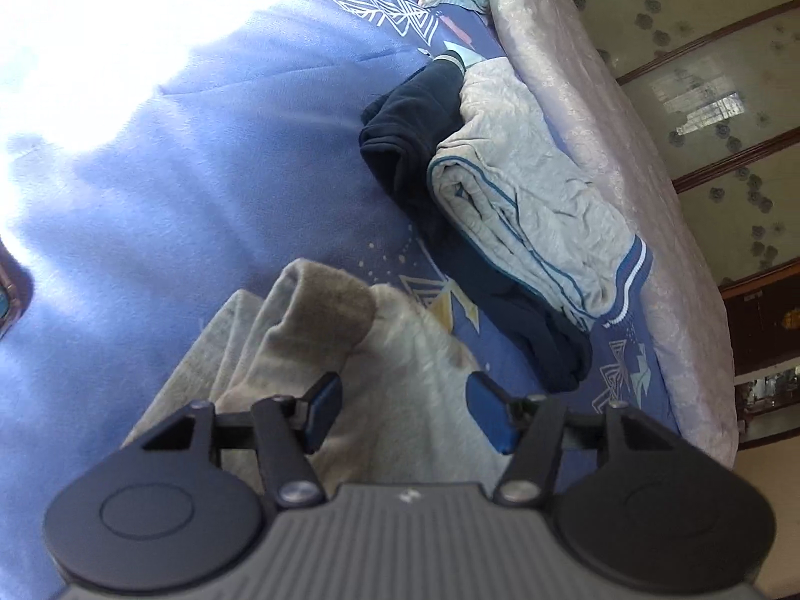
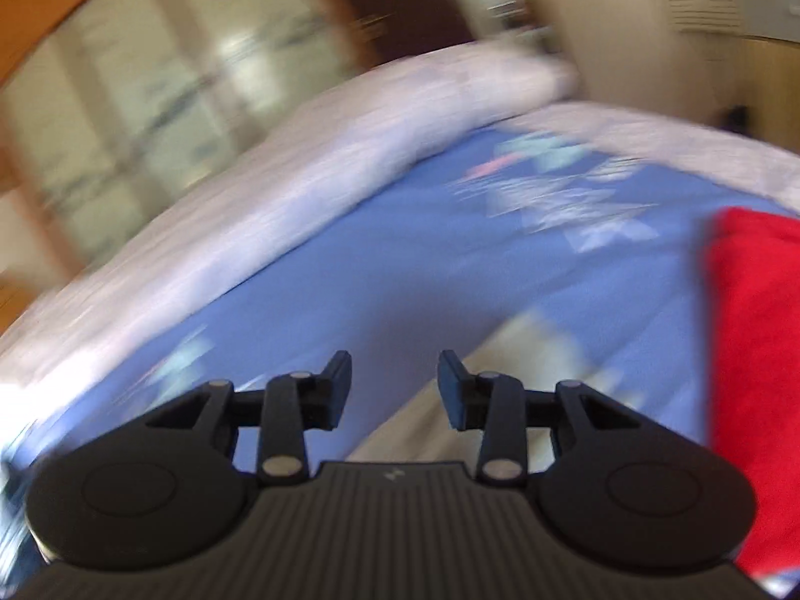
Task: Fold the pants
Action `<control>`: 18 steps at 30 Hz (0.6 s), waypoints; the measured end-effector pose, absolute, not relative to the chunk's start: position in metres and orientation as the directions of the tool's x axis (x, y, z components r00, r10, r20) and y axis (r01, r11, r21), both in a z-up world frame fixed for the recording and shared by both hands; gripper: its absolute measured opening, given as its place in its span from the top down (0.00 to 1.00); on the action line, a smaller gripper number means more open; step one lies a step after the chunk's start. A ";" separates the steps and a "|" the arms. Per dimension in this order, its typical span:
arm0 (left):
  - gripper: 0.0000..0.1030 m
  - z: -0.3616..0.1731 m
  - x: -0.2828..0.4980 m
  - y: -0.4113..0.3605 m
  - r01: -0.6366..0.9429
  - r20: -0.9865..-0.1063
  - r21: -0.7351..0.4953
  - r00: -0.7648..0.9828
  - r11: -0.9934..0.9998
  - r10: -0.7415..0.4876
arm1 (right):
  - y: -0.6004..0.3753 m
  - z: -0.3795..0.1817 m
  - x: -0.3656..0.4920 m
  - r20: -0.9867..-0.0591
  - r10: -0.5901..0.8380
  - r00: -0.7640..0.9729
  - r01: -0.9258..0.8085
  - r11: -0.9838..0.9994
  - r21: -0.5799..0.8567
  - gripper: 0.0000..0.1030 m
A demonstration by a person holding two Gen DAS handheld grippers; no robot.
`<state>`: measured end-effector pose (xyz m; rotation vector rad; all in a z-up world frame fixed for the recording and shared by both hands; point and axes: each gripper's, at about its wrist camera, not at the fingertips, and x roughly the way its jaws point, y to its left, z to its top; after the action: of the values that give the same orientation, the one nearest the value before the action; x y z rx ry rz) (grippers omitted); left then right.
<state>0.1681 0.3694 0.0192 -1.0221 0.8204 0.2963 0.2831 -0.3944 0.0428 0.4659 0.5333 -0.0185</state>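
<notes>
My left gripper (image 1: pixel 405 412) hangs with jaws apart and the grey pants (image 1: pixel 320 360) lying between and beyond them, pads off the cloth; I judge a fold has just been laid down. Their long axis runs from under the jaws up and left, with the folded end ahead of the left pad. My right gripper (image 2: pixel 394 390) is also parted, holding nothing; a pale strip under its right jaw may be the pants.

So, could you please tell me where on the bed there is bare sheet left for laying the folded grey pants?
The blue sheet is bare left of the navy garment and beyond the grey pants. It is crowded along the pale quilt, where the light grey striped pants lie folded. A red cloth borders the other side.
</notes>
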 end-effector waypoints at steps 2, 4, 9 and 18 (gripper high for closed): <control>0.45 0.016 0.151 0.371 -0.581 -0.725 -0.638 0.674 0.505 -0.142 | -0.357 0.049 0.279 -0.512 0.300 0.805 -0.060 0.900 0.433 0.60; 0.45 0.012 0.136 0.376 -0.594 -0.726 -0.642 0.674 0.486 -0.136 | -0.302 0.051 0.276 -0.543 0.454 0.706 -0.258 0.880 0.400 0.60; 0.45 0.004 0.104 0.384 -0.599 -0.716 -0.663 0.682 0.448 -0.149 | -0.151 0.040 0.254 -0.654 0.559 0.509 -0.690 0.720 0.078 0.55; 0.44 0.001 0.054 0.344 -0.454 -0.670 -0.685 0.699 0.570 -0.249 | -0.073 -0.008 0.279 -0.819 0.420 0.391 -0.825 0.555 -0.109 0.65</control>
<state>0.0543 0.3445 0.0014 -0.9853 0.8209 0.1375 0.2789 -0.0727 -0.0079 -0.5613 0.8337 0.8454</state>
